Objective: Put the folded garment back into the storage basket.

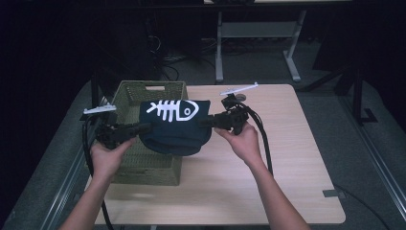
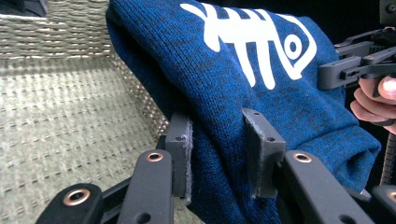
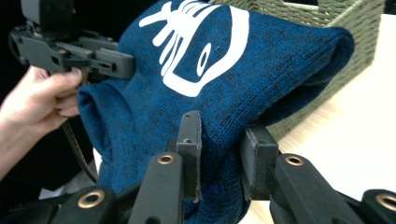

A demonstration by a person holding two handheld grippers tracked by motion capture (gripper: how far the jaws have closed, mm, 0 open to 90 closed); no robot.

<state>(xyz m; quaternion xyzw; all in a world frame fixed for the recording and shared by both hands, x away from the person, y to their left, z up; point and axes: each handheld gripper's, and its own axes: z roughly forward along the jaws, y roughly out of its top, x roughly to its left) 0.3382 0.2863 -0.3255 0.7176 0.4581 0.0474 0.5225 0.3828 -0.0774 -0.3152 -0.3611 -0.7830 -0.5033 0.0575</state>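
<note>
Woven green basket (image 1: 125,94) sits at the table's (image 1: 287,182) left edge. My left gripper (image 1: 143,127) is over the basket, jaws clamped on the left edge of the blue knit sweater (image 1: 174,127); left gripper view shows both pads pinching a fold of knit (image 2: 219,154), basket floor (image 2: 60,130) below. I see the sweater held in the air, folded, white fish-skeleton print (image 1: 171,110) up, stretched between both grippers, hanging over the basket's right rim. My right gripper (image 1: 207,122) pinches the sweater's right edge, jaws narrow on the fabric (image 3: 219,140). Right hand (image 1: 244,141) is over bare tabletop.
</note>
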